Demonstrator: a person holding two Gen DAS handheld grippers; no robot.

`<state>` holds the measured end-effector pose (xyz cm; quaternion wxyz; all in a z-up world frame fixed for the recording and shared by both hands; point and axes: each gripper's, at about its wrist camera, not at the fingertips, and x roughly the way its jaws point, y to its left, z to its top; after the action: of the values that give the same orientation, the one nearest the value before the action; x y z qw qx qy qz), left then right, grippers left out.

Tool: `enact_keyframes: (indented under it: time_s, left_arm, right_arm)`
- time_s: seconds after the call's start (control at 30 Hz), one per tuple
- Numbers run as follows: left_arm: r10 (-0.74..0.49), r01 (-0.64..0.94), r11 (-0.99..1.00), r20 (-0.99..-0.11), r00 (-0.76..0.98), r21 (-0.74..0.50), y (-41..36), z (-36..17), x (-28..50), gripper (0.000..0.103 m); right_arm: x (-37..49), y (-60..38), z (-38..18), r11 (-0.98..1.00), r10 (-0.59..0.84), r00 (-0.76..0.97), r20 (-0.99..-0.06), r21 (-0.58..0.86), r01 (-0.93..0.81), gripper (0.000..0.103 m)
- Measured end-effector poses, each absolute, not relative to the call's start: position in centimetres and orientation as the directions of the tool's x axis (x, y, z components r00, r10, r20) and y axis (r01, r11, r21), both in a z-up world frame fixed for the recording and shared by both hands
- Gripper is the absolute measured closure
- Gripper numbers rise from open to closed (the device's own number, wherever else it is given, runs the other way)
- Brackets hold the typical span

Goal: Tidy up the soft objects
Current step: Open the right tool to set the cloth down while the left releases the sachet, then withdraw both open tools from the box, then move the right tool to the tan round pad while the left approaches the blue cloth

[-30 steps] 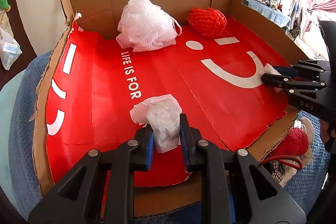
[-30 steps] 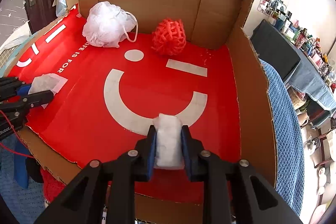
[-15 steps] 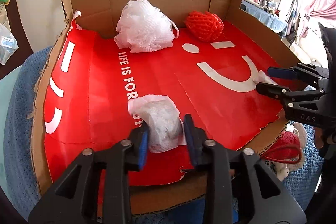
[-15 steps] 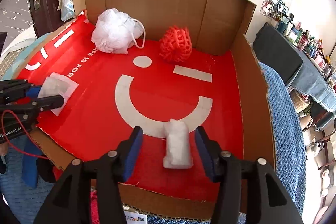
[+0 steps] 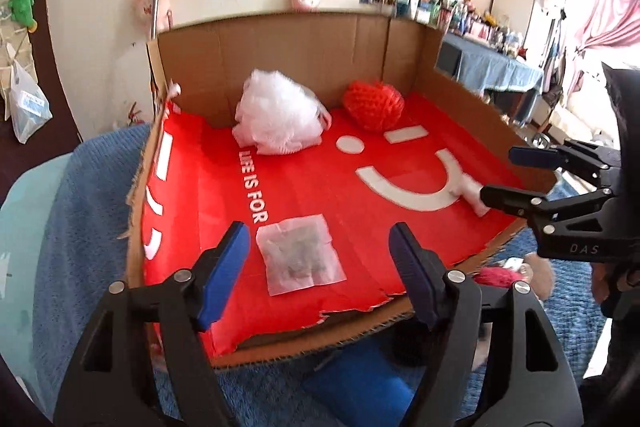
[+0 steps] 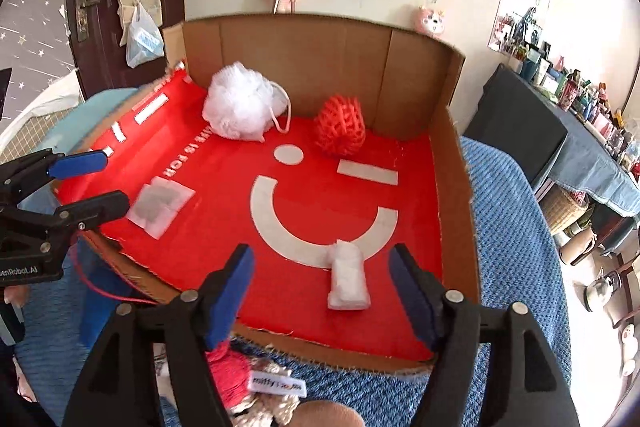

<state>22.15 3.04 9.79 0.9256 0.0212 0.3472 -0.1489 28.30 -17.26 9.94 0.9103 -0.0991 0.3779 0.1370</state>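
Soft objects lie in an open cardboard box (image 6: 456,163) with a red liner. At the left, the flat white sachet (image 5: 300,259) rests near the front edge, just ahead of the left gripper (image 5: 320,267), at about 12 o'clock from it; its long side runs away from the gripper. The jaws of this gripper are opening and nothing is pressed between them. Further back, at 11 o'clock, sits the white mesh puff (image 5: 278,121), and at 1 o'clock the red net ball (image 5: 374,105), both against the back wall. At the right, the small white roll (image 6: 348,281) lies on the liner between the jaws of the right gripper (image 6: 320,291), which are also opening and do not touch it; its long axis points toward 12 o'clock. I judge each gripper is nearer to its own item.
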Motion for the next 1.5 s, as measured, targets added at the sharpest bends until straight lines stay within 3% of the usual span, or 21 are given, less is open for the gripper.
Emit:
enact_keyframes:
  time_s: [0.63, 1.07, 1.5]
  left_arm:
    - [-0.234, 0.246, 0.969, -0.458, 0.858, -0.034, 2.6, 14.2, 12.7, 0.011]
    - [-0.204, 0.209, 0.978, -0.346, 0.916, -0.023, 1.5, 13.4, 6.5, 0.008]
    - [-0.162, 0.158, 0.987, -0.401, 0.902, -0.043, 1.3, 9.3, 4.7, 0.007]
  right_arm:
    - [20.1, -17.6, 14.9, 0.949, 0.234, 0.806, -0.544, -0.052, -0.31, 0.001]
    - [13.5, -18.0, 14.4, 0.965, 0.213, 0.888, -0.407, -0.054, -0.257, 0.0]
    - [10.4, -20.1, 10.1, 0.983, 0.172, 0.902, -0.396, 0.005, -0.185, 0.0]
